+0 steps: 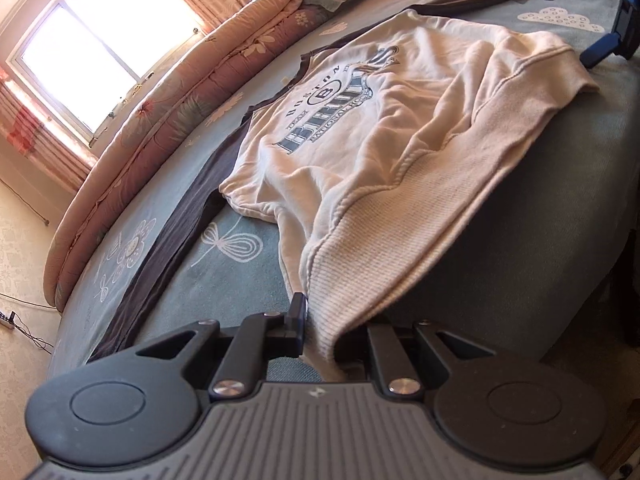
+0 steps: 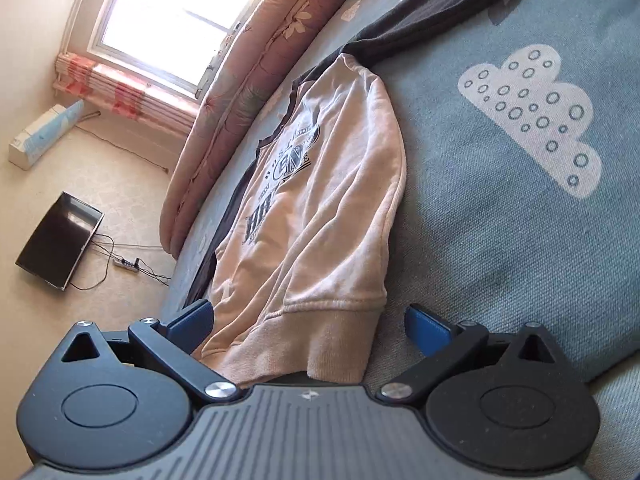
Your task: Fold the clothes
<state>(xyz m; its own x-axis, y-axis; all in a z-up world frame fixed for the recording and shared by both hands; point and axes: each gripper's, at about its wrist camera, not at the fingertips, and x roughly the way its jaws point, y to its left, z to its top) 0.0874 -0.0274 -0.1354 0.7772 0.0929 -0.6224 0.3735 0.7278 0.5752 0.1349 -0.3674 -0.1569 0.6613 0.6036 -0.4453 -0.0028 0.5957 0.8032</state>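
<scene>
Item: cream sweatshirt with dark sleeves and a printed chest crest, laid face up on a bed covered in a grey-blue patterned spread.

Progress: judged early. The body is spread flat and unfolded; one dark sleeve is stretched out toward 7 o'clock in the left wrist view. The ribbed hem is lifted at one corner. All folds are judged outstanding.

Left tool: closed narrowly, the hem corner pinched between its pads.

Right tool: jaws held wide, the other hem corner lying between the blue pads, not seen to be pressed.

Edges and room: a rolled floral quilt is ranged along the far side of the bed, at 10 o'clock of the garment. Bare spread with a cloud motif is left open at 2 o'clock in the right wrist view. The bed edge is close below the hem. On the floor, a dark flat screen and a power strip are noted, well apart.
</scene>
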